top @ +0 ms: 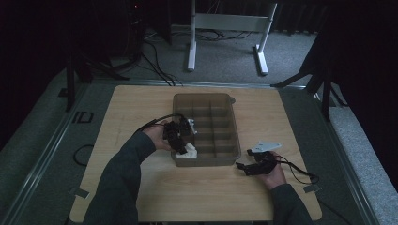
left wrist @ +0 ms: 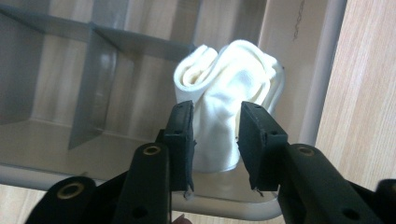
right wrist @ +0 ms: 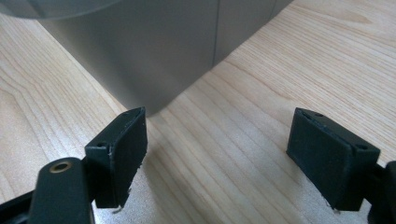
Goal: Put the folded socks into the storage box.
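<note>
Now, left to right:
Left tool (left wrist: pixel 215 140): hovering over the near-left compartment, its jaws standing apart on either side of the cloth, pads not pressing it.
White folded cloth (left wrist: pixel 224 93): sitting bunched in that corner compartment, against the rim.
Divided grey tray (top: pixel 233 140): lying mid-surface (top: pixel 141 101).
Right tool (right wrist: pixel 217 158): resting on the wood beside the tray's near-right corner, jaws gaping wide around nothing.

Left claw (left wrist: pixel 215 140) angled down, jaws partly apart, not gripping. Right claw (right wrist: pixel 233 158) low, level, jaws wide apart.
</note>
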`<state>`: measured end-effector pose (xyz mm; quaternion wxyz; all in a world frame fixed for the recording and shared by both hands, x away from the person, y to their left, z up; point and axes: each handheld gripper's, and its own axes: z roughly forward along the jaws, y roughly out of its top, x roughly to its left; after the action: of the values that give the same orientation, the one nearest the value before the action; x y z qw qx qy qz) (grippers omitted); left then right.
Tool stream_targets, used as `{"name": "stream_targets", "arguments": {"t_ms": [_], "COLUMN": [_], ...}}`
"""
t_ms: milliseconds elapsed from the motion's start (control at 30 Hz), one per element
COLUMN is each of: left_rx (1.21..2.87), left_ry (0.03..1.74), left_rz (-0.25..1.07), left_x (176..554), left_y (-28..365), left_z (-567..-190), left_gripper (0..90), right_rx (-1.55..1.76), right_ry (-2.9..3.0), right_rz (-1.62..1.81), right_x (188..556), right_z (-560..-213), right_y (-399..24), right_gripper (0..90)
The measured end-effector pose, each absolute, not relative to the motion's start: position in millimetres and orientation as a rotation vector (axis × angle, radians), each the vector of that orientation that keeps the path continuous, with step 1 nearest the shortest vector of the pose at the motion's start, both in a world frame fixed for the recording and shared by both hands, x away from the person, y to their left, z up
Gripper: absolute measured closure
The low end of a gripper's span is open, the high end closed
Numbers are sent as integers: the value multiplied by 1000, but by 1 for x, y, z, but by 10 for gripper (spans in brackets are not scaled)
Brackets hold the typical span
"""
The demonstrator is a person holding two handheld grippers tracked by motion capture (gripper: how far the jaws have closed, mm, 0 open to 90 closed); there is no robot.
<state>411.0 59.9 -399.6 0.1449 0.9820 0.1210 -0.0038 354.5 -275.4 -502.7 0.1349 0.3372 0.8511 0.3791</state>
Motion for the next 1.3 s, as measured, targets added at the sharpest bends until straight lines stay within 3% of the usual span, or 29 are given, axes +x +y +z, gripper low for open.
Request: {"name": "stream_targets", "arguments": {"t_ms": [333,567,1300], "left_rx": [2790,2793,2831], "left_ry": [367,347,280], "left_rz": [59,96,107], "left_x": [412,411,406], "left_y": [63,58,40], "left_z": [-395,-396,-406], "left_gripper": [671,727,799], "right_rx": [973,970,968], "right_ry": [2466,2466,2468], "right_rz": [1098,1097,1098], "right_x": [354,354,354], "right_z": [-503,-503,-503], "right_y": [-275,-275,-275], "right_gripper": [193,193,190]}}
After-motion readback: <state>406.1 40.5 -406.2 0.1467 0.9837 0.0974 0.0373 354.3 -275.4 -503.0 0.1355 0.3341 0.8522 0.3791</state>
